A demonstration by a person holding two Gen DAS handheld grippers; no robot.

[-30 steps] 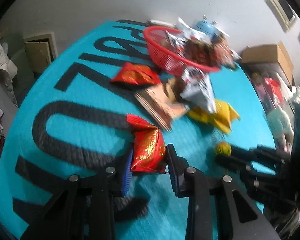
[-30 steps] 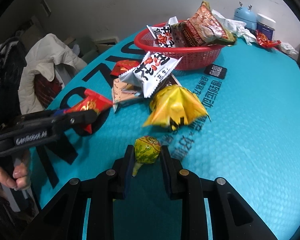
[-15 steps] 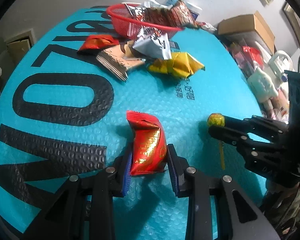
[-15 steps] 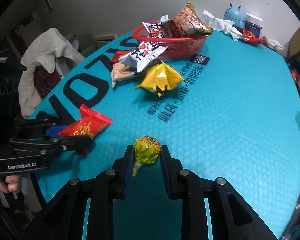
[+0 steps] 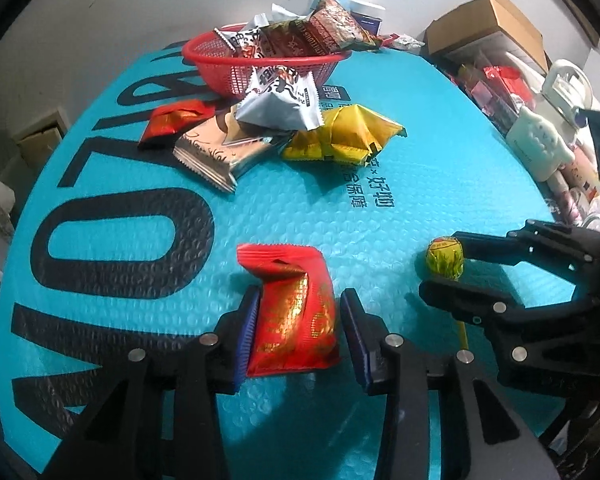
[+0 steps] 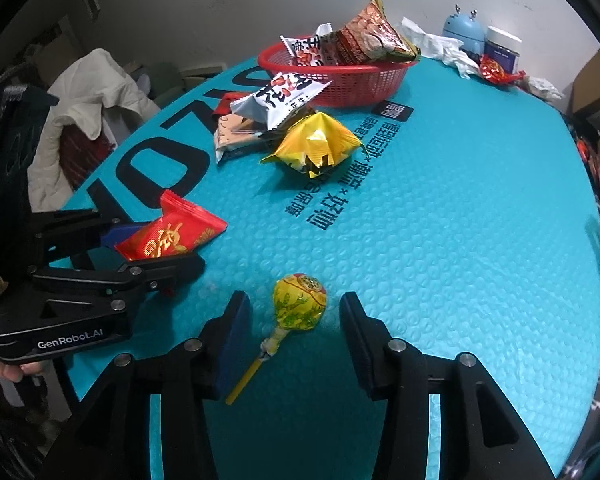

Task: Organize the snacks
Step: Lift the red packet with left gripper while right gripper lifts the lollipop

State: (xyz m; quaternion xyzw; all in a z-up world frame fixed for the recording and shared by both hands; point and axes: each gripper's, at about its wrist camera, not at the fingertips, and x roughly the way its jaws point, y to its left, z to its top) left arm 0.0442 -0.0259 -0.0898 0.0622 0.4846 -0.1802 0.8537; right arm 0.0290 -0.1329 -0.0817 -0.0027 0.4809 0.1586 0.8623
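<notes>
A red-and-gold snack packet (image 5: 296,312) lies on the teal table mat between the fingers of my left gripper (image 5: 300,332), which stands open around it; it also shows in the right wrist view (image 6: 172,234). A yellow lollipop (image 6: 298,304) lies on the mat between the open fingers of my right gripper (image 6: 296,332), apart from both pads; it also shows in the left wrist view (image 5: 445,258). A red basket (image 5: 220,50) with several snack bags stands at the far side, also in the right wrist view (image 6: 364,80).
In front of the basket lie a white peanut bag (image 5: 280,100), a yellow bag (image 5: 348,136), a tan wafer pack (image 5: 216,152) and a small red packet (image 5: 172,120). A blue jar and tissues (image 6: 464,36) stand behind the basket. Boxes (image 5: 484,24) crowd the table's right edge.
Both grippers have opened: the left jaws have let go of the red packet and the right jaws of the lollipop, and both items now lie on the mat near the front.
</notes>
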